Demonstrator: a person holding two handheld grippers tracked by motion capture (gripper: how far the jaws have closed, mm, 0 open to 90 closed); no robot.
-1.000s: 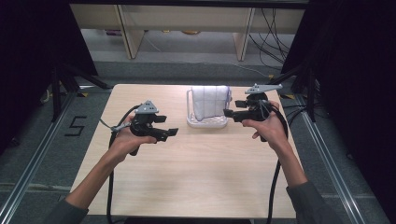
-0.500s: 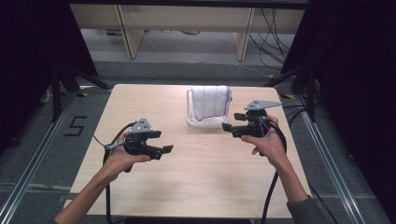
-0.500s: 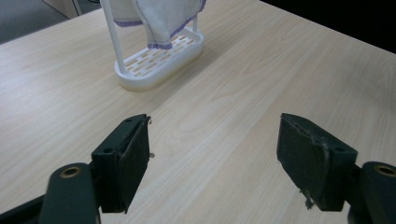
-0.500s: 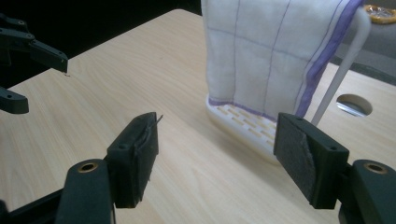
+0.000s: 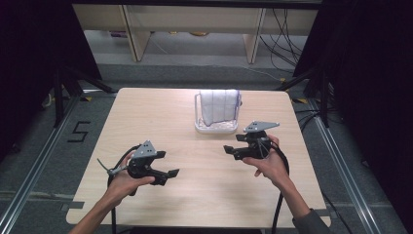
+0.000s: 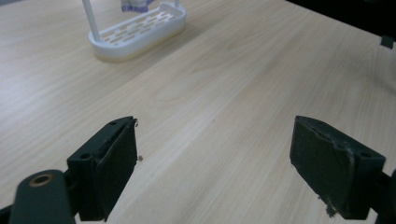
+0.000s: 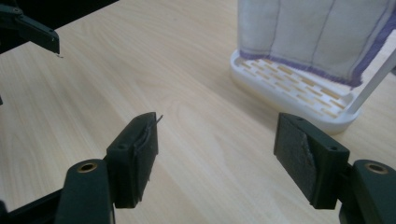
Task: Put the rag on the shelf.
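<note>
Now both hands have drawn back toward the near side of the bench (image 5: pixel 160 112) and sunk lower than they were a second ago — the left tongs (image 5: pixel 165 176) most of all, which have come from just beside the rack down to the near left part of the wood. The right tongs (image 5: pixel 233 150) have also pulled away from the rack's right side and hang a little in front of it.

The left jaws have just been opening; in the left gripper view they stand wide apart with nothing but bare wood between them. The right jaws are apart too, with nothing between the pads (image 7: pixel 136 158) in the right gripper view.

The white rack (image 5: pixel 216 127) stands upright toward the far middle of the bench, and the pale cloth (image 5: pixel 219 106) with its purple edge hangs draped over the rack's top bar, its lower hem just above the slotted base (image 7: pixel 299 91). Neither pair of tongs touches it.

My reading is that the cloth is already hung and let go — the withdrawal and the empty, parted jaws suggest the work is at its close, or that the hands are resetting before a fresh approach.
</note>
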